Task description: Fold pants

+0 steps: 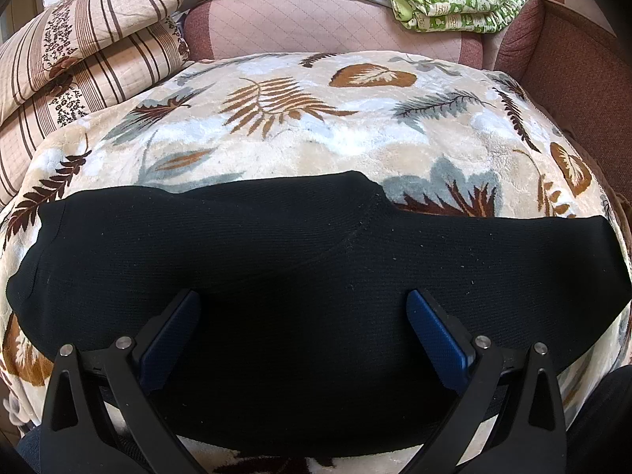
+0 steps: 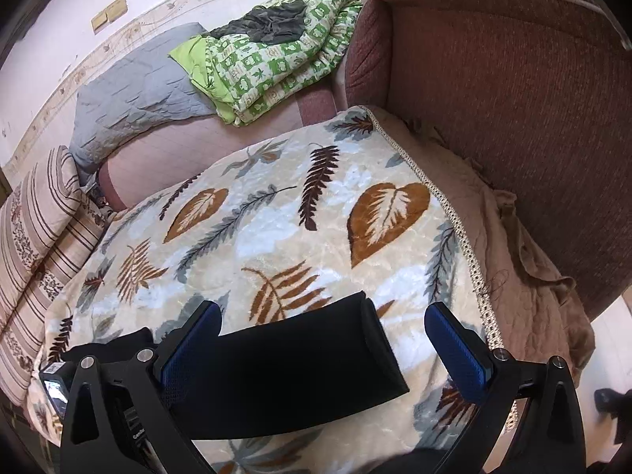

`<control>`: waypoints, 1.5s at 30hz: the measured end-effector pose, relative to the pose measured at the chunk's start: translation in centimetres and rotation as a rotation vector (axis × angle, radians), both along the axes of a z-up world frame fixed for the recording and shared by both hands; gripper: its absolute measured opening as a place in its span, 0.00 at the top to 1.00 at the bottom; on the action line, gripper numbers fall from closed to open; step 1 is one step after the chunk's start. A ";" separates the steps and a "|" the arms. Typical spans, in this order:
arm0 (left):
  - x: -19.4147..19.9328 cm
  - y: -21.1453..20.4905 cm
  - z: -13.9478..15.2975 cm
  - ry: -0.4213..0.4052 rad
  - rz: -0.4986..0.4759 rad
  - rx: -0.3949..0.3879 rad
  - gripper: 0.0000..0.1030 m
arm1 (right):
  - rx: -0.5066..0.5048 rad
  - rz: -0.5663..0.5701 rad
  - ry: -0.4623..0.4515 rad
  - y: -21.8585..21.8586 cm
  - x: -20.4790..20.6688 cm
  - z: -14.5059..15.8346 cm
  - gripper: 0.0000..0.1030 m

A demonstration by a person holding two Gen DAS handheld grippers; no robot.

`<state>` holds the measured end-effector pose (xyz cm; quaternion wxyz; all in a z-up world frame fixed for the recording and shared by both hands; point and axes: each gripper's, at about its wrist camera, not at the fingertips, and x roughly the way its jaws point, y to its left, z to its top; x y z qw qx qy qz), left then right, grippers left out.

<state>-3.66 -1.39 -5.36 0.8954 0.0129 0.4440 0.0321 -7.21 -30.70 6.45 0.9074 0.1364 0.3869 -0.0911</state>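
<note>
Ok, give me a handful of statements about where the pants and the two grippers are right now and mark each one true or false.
1. The black pants lie on a leaf-print blanket. True.
2. The left gripper is shut on the pants. False: its jaws stand open over the dark fabric.
3. The right gripper is open, with one end of the pants between its blue pads. True.
4. The green checked quilt is spread under the pants. False: it sits folded at the far end of the sofa, apart from them.
5. A dark garment lies on top of the green checked quilt. True.
</note>
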 end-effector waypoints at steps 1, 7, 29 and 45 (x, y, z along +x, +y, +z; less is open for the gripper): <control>0.0 0.0 0.0 0.000 0.000 0.000 0.00 | -0.003 0.000 -0.001 0.0 0.0 0.0 0.01; 0.0 0.0 0.0 0.000 0.000 0.000 0.00 | -0.061 -0.013 -0.016 0.6 -0.2 0.5 0.01; 0.0 0.0 0.0 0.000 0.001 -0.001 0.00 | -0.206 -0.060 -0.082 1.6 -0.9 2.1 0.01; -5.3 -3.4 14.8 -0.265 0.029 0.092 0.00 | -0.228 -0.034 -0.103 2.9 -1.7 2.9 0.01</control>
